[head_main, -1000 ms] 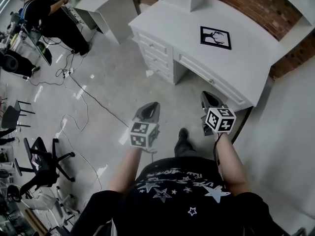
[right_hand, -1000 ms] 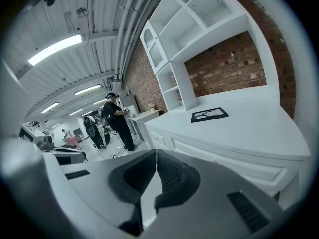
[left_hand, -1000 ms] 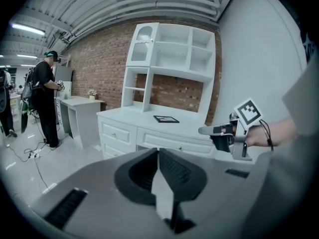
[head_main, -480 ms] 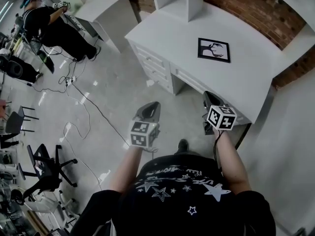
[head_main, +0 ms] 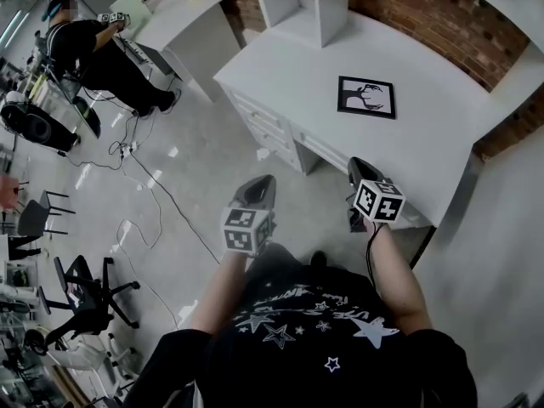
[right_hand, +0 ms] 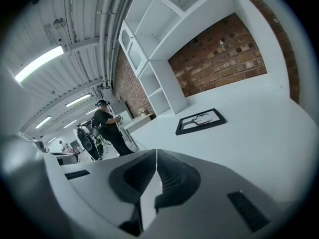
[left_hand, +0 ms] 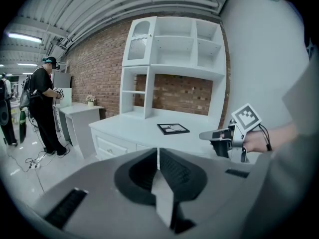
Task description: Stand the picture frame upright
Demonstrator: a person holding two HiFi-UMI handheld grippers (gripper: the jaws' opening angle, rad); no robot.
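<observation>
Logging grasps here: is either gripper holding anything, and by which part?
Nothing is held. The left gripper and right gripper are both shut and empty; the picture frame lies flat on the desk, untouched.

**A:** That desk (head_main: 425, 66) looks like smooth white painted wood with a satin sheen. The floor (head_main: 170, 194) is glossy and throws the lights back.

**B:** Yep, and the wall (head_main: 442, 7) is rough red brick. The picture frame (head_main: 366, 97) has a matt black border. The left gripper (left_hand: 157, 153) and right gripper (right_hand: 156, 154) look like matt grey plastic, ribbed inside.
</observation>
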